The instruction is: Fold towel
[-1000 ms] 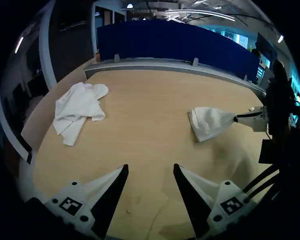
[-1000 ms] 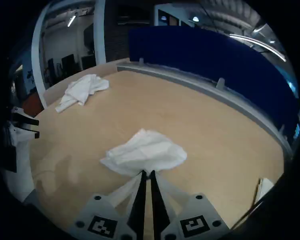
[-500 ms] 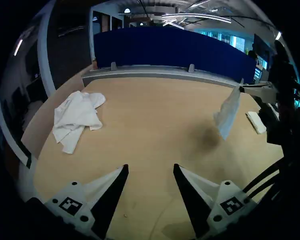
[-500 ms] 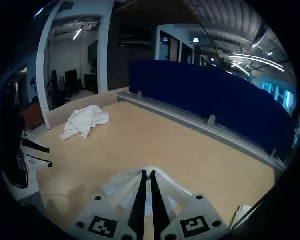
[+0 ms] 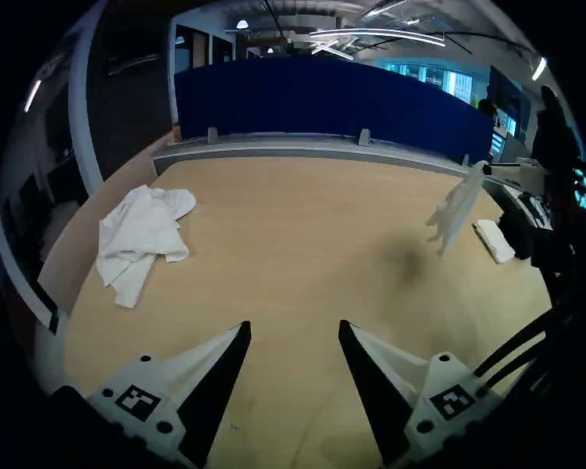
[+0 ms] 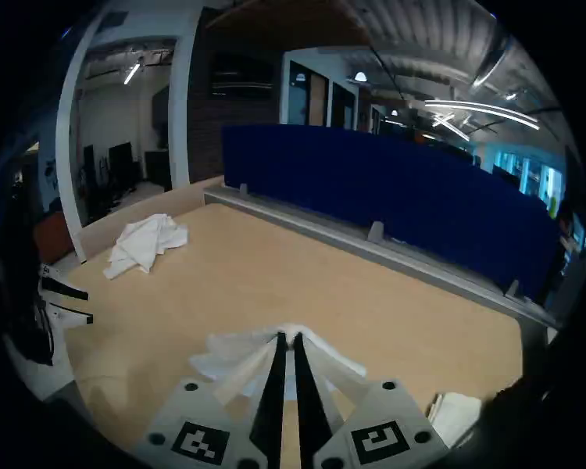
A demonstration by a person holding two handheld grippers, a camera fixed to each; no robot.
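Right hand-held gripper (image 6: 287, 338) pinches the white towel (image 5: 455, 207) by its top edge, so it hangs at the right of the frame, clear of the surface (image 5: 309, 234), probably to let it drape open. At lower centre, the left hand-held gripper (image 5: 293, 324) hovers spread and empty.

There are three white towels: one crumpled towel (image 5: 141, 238) at the left, one hanging towel (image 5: 455, 209) at the right, and one folded towel (image 5: 494, 238) lying just beside it. There are two grippers, the left gripper (image 5: 293, 324) and the right gripper (image 6: 289, 338). There is one surface (image 5: 309, 234) and one blue partition (image 5: 324, 94) along its far edge.
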